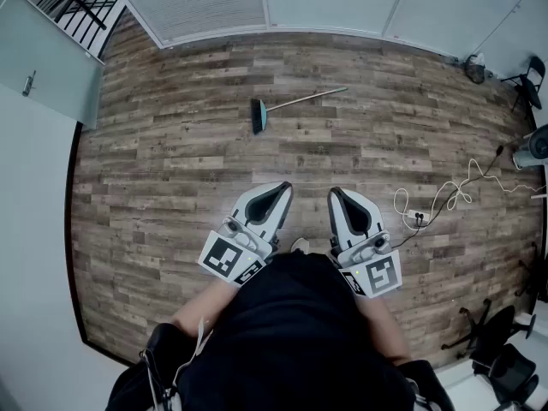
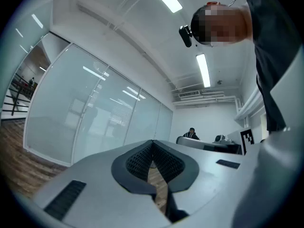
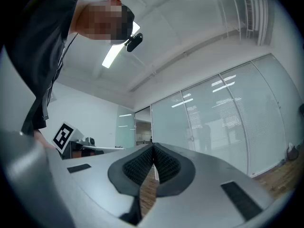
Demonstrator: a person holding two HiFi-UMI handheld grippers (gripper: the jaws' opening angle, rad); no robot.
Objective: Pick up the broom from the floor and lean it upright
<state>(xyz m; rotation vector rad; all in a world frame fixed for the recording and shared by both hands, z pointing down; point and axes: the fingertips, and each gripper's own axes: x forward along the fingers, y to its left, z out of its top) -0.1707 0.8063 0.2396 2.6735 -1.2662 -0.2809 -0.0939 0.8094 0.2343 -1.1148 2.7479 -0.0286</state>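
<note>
- The wooden floor (image 1: 171, 169) takes up most of the head view. It is bare in the middle, so the way to the far edge looks open for walking.
- The pale panelled wall (image 1: 342, 2) runs along the floor's far edge. Being the upright surface nearest the task's thing, it is probably where that thing will be leaned.
- The broom (image 1: 295, 103) lies flat on the floor near the far edge, just short of the wall. Its dark head points toward the left side and its thin handle slants away toward the far right corner. Nothing touches it, so the pick-up has not begun.
- A white cable (image 1: 445, 197) loops loosely across the floor near the right edge, well apart from the broom. It does not lie on the straight line to the broom.
- The left tool (image 1: 284, 187) and the right tool (image 1: 334, 192) are held side by side close in front of the person's body, pointing roughly level toward the broom. Each tool's own view shows its jaws pressed together with nothing between them. This looks like a carrying posture, since the broom is too far off to reach. Judging by that, the jaws will need to open once the person is near the handle.
</note>
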